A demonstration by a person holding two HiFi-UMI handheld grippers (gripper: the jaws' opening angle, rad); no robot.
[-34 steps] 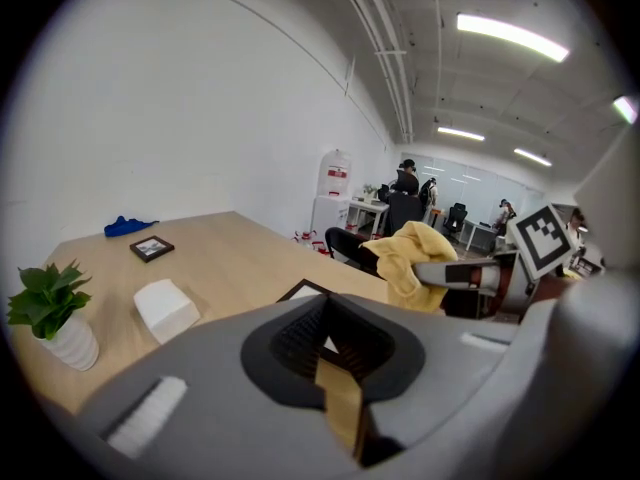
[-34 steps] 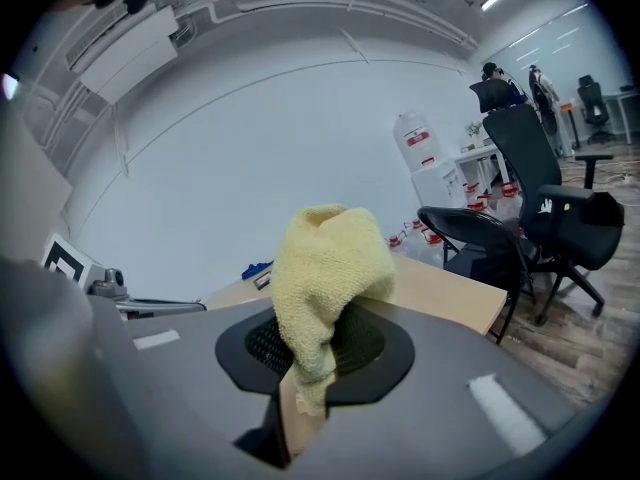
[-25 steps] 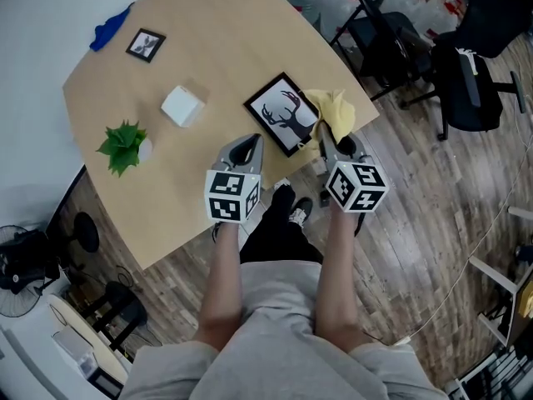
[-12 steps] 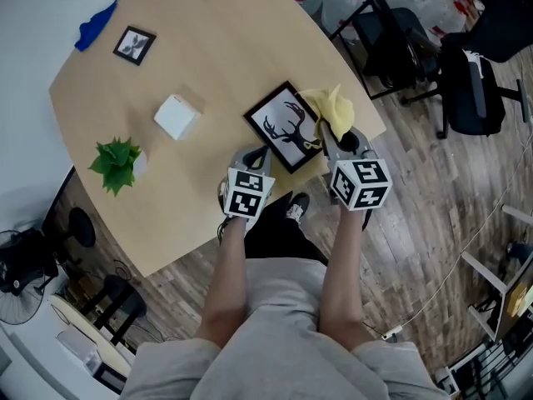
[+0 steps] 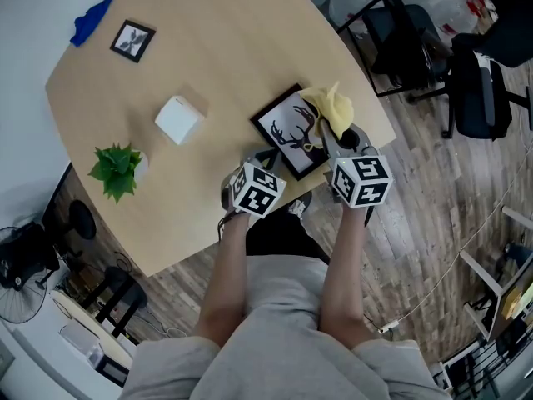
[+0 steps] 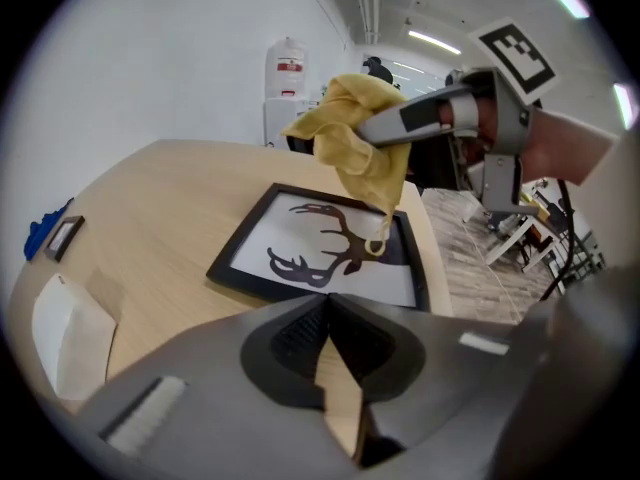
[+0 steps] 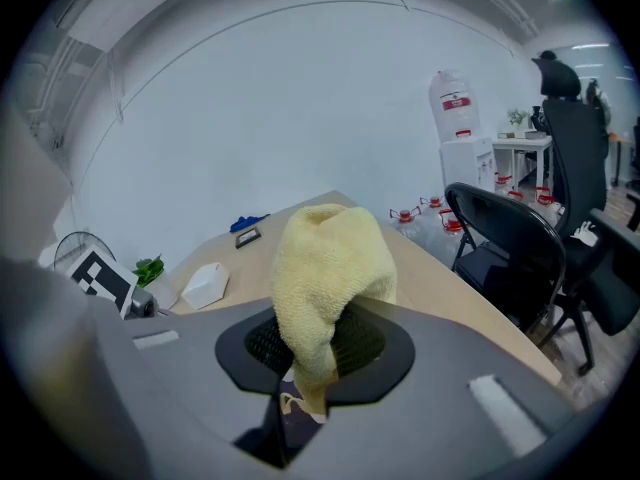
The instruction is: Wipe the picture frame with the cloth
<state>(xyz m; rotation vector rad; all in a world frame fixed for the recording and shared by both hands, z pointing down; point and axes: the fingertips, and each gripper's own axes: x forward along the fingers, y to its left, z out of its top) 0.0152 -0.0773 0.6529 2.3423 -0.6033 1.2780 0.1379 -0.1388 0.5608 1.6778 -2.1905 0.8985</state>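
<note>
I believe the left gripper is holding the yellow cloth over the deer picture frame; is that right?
Not quite: it is the right gripper that holds the yellow cloth over the deer picture frame. The right gripper view shows the cloth pinched between its jaws. The left gripper holds nothing.

The right claw (image 7: 312,363) is clamped on the yellow cloth (image 7: 330,258).

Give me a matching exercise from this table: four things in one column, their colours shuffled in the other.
Things:
1. cloth
2. picture frame
3. plant
4. box

Colours:
a. black border
b. white
c. yellow
d. green

Pairs: 1-c, 2-a, 3-d, 4-b.
</note>
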